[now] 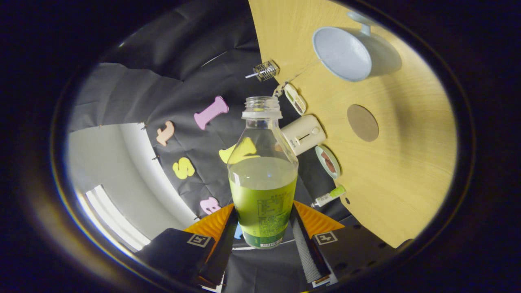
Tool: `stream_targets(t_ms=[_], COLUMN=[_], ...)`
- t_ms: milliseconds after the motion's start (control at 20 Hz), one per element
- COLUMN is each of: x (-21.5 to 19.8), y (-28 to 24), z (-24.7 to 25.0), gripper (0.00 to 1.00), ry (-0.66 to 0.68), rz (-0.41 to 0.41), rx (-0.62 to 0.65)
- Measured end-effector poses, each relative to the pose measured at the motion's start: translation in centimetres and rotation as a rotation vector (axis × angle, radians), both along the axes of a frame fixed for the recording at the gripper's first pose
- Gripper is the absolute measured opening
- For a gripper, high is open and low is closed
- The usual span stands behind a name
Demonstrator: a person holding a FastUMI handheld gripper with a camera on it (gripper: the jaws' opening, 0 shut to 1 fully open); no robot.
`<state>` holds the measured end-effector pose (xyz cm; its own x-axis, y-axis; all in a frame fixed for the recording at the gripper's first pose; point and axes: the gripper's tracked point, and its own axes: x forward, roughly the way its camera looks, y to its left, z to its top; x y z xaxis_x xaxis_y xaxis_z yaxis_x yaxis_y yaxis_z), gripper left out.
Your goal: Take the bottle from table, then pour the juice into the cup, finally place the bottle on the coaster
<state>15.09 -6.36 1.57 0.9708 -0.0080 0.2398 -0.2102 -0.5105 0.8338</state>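
While the gripper (262,228) has its jaws clenched on the uncapped bottle (262,179), held tipped off the table (390,195), pouring looks under way; next its mouth must reach the cup (346,53) beyond the coaster (362,123).

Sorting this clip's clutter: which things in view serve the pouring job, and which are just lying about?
Job: bottle, clamped between the gripper fingers; cup; round coaster.

Lying about: wire cage, white box, small round tin, small tube, tag.
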Motion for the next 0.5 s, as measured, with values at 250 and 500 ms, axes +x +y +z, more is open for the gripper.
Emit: stream_targets(t_ms=[250,500], x=[-0.9,-1.2], y=[0.0,-0.4], z=[1.1,2.6], gripper=[0.77,0.77], ry=[-0.019,-0.041], rz=[-0.002,-0.011], rx=[0.029,0.056])
